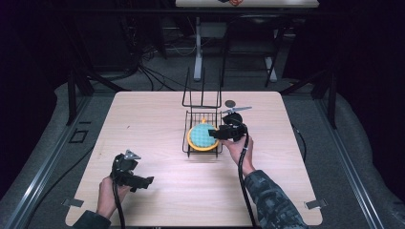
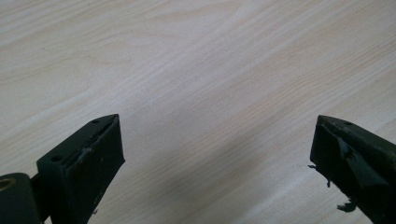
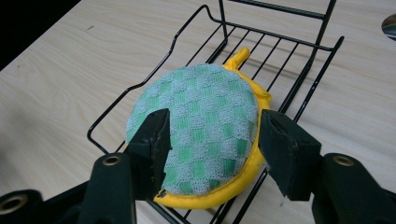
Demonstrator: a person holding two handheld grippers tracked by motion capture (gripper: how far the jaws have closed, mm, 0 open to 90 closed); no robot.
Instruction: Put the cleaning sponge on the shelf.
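Pale wooden worktop (image 1: 157,114) is carrying a wire rack (image 3: 299,88); the round scrubbing pad (image 3: 201,126) is lying inside, between the right gripper's (image 3: 212,140) released fingers. Left gripper (image 2: 215,154) is idling spread, well apart.

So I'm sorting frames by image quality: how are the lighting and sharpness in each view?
High view: the table is lit and the room around it dark; picture rather soft. Left gripper view: even light, wood grain clear, the near jaws soft. Right gripper view: the green checked pad in the wire rack is sharp, a black corner upper left.
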